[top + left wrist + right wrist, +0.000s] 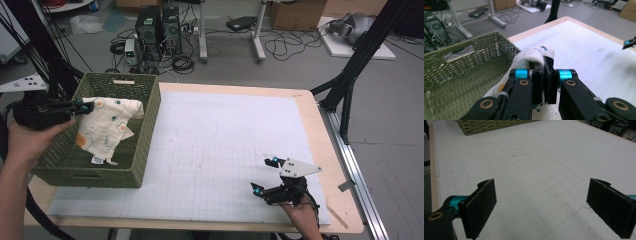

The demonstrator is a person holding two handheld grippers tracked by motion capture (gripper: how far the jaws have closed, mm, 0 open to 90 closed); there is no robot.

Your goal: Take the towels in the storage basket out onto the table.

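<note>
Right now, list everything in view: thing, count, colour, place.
cloth: one, cream with small orange and teal prints, draped inside the basket, its top fold pinched.
basket: one, green woven, at the table's left end.
mat: one, white with a grid, covering most of the table top.
table: one, light wood.
computer towers: two, black, on the floor beyond the table.
left claw: black, blue accents, shut on the cloth over the basket.
right claw: black, blue accents, open over the mat near the front right.

Wood table (327, 150) w/ white grid mat (215, 145); green woven basket (145, 145) on mat's left.
</note>
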